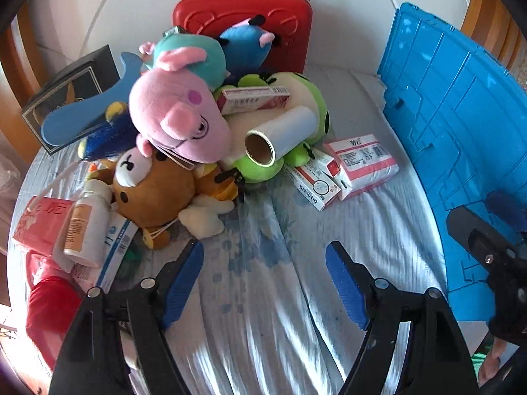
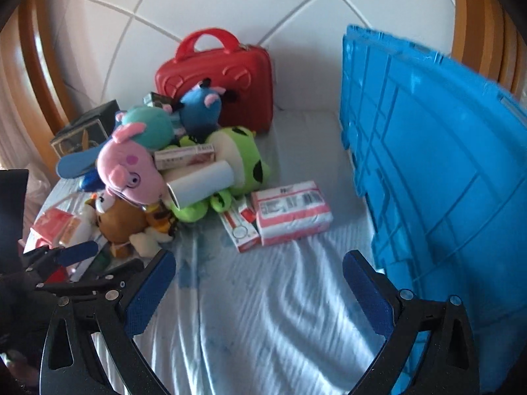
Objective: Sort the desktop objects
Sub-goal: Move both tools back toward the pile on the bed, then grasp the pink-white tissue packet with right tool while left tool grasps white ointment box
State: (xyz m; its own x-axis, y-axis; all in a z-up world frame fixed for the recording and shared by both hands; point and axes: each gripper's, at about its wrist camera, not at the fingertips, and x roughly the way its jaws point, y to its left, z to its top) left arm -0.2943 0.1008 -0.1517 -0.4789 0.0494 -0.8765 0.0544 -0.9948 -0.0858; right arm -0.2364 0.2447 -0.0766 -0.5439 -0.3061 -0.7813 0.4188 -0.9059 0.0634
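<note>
My left hand-held gripper (image 1: 265,281) hangs over bare blue sheet (image 1: 263,329) with its blue pads spread wide and nothing between them. My right hand-held gripper (image 2: 260,291) is likewise spread and empty, low over the same sheet; its black body shows at the right edge of the left wrist view.

The things to sort sit in a heap ahead and to the left. A pink pig plush (image 1: 179,120) lies on top of a brown bear plush (image 1: 154,191), with a teal plush (image 1: 194,57) and a blue plush (image 1: 245,44) behind. A roll of film (image 1: 280,136) rests tilted across a green frog plush (image 1: 296,98), open core toward me, just below a red-and-white box (image 1: 253,98). Right of the frog, a pink-and-white packet (image 1: 362,164) lies flat, touching another small carton (image 1: 313,181). At the heap's left edge a white bottle (image 1: 85,227) leans on what look like red packs, though that corner is blurred.

A red case (image 1: 243,16) stands upright at the back. A blue crate (image 1: 461,131) stands along the right side, just beside my right hand-held gripper.
</note>
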